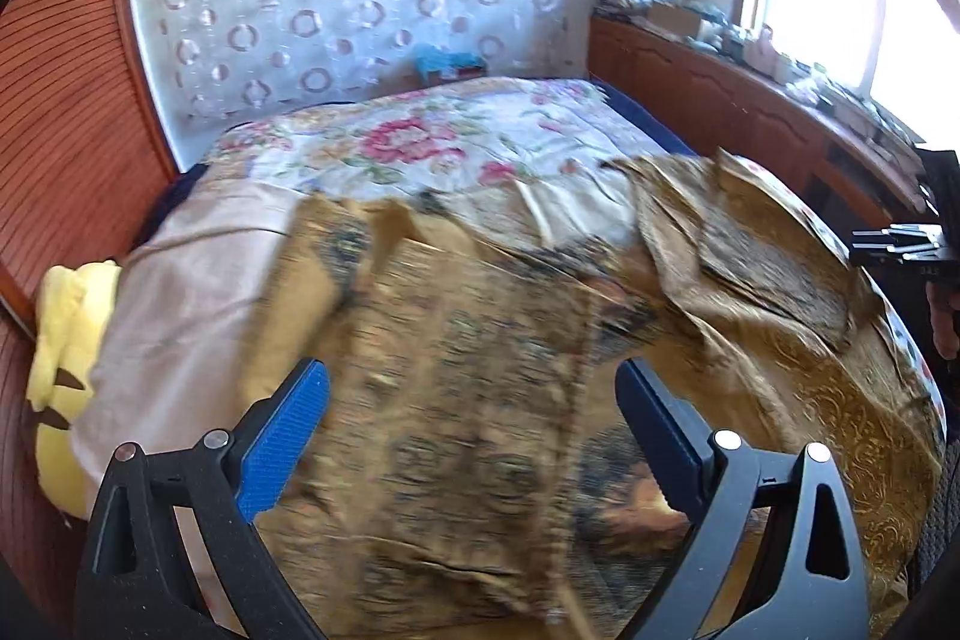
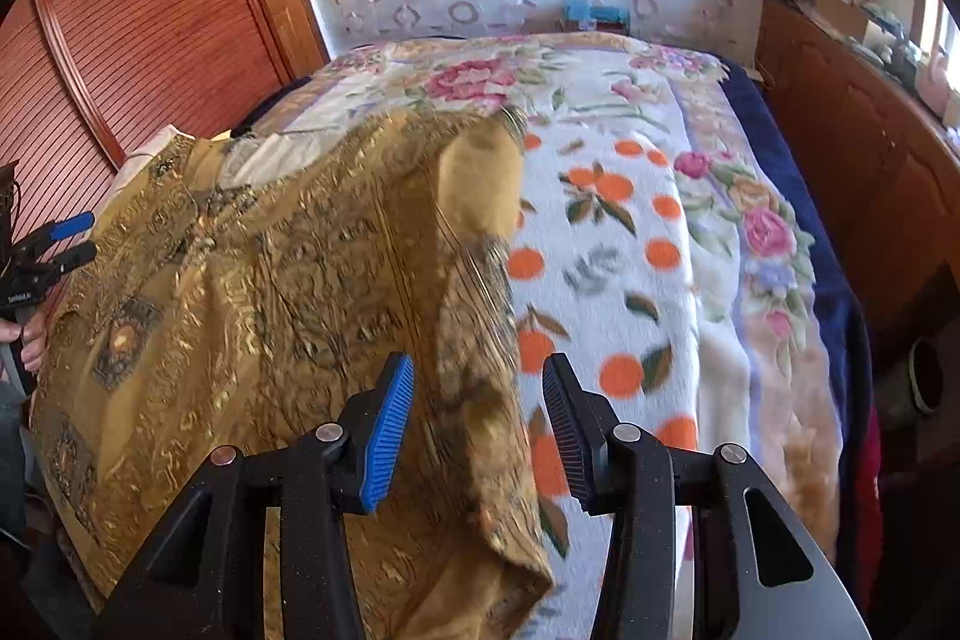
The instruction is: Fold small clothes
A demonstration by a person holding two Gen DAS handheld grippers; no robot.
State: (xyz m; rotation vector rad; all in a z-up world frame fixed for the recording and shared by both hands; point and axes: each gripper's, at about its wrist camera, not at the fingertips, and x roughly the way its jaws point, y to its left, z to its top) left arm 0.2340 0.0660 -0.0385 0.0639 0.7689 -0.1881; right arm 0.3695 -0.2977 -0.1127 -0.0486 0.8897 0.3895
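Note:
A gold-brown patterned garment [image 1: 480,340] lies spread on the bed, with its far right part folded over. My left gripper [image 1: 474,430] is open wide just above its near middle, holding nothing. In the right wrist view the same garment [image 2: 270,292] covers the left of the bed. Its right edge hangs between the fingers of my right gripper [image 2: 480,436], which is open, its pads not pressing the cloth. The left gripper [image 2: 54,244] shows at the far left of the right wrist view; the right gripper [image 1: 900,244] shows at the right edge of the left wrist view.
The bed carries a floral blanket [image 1: 420,142] and an orange-dotted fleece [image 2: 618,280]. A yellow plush [image 1: 60,328] lies at the left edge. A wooden slatted wardrobe [image 2: 138,22] stands left, a cluttered wooden cabinet [image 1: 750,100] right under a window.

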